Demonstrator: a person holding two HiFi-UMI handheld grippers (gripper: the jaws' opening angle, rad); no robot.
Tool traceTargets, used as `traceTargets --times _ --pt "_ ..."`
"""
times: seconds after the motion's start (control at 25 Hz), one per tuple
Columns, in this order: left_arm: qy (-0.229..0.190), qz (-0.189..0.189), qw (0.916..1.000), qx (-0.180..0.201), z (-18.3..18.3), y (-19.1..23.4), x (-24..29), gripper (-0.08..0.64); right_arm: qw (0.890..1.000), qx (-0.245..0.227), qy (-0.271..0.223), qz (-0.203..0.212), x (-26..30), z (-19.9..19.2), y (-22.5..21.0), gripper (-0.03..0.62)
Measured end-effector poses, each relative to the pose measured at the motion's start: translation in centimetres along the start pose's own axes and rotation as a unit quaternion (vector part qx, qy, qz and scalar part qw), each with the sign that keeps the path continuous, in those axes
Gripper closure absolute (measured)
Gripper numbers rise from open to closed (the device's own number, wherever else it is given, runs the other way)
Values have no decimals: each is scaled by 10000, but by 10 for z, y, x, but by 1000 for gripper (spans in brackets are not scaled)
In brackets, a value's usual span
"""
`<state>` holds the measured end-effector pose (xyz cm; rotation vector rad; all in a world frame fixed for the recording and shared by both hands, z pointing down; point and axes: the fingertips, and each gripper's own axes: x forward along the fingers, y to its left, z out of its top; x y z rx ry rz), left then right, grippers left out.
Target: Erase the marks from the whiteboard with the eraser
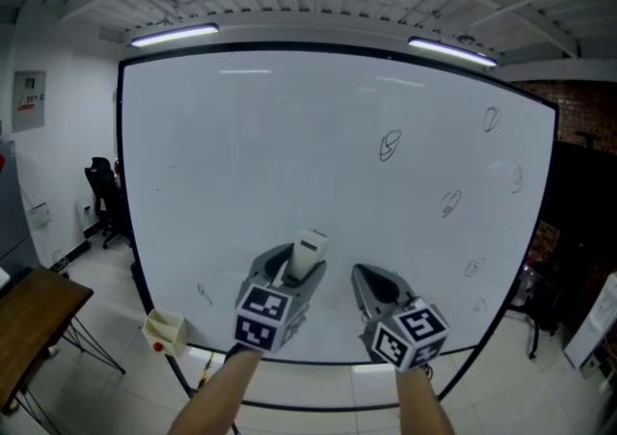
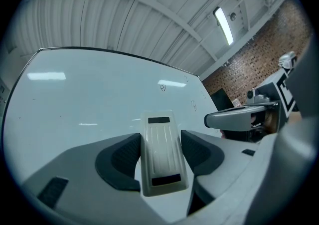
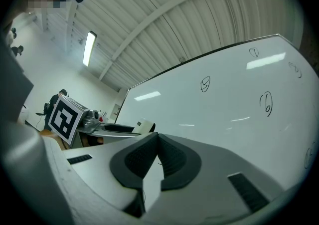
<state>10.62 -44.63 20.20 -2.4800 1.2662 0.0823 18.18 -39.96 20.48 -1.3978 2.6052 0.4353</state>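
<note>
The left gripper [image 2: 160, 144] has its jaws clamped on the white eraser [image 1: 309, 252], held up before the lower middle of the whiteboard [image 1: 251, 153]. Small scribbled marks [image 1: 388, 145] dot the board's right side. The right gripper [image 3: 155, 138] has its jaws closed, empty.

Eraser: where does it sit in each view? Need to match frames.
Head view: eraser at lower centre, in the left gripper's tongs, in front of the whiteboard.
Left gripper view: eraser at bottom centre, clamped between the tongs.
Right gripper view: eraser is a small pale block at centre left, beyond the shut right gripper.
Shared landmark: looped scribble on the board.
</note>
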Motion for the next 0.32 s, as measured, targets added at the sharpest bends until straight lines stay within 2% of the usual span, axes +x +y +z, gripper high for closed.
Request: traceTargets --times 0.32 --pt "-6 29 10000 -51 -1 -3 -5 302 10000 22 35 16 -5 -2 2 601"
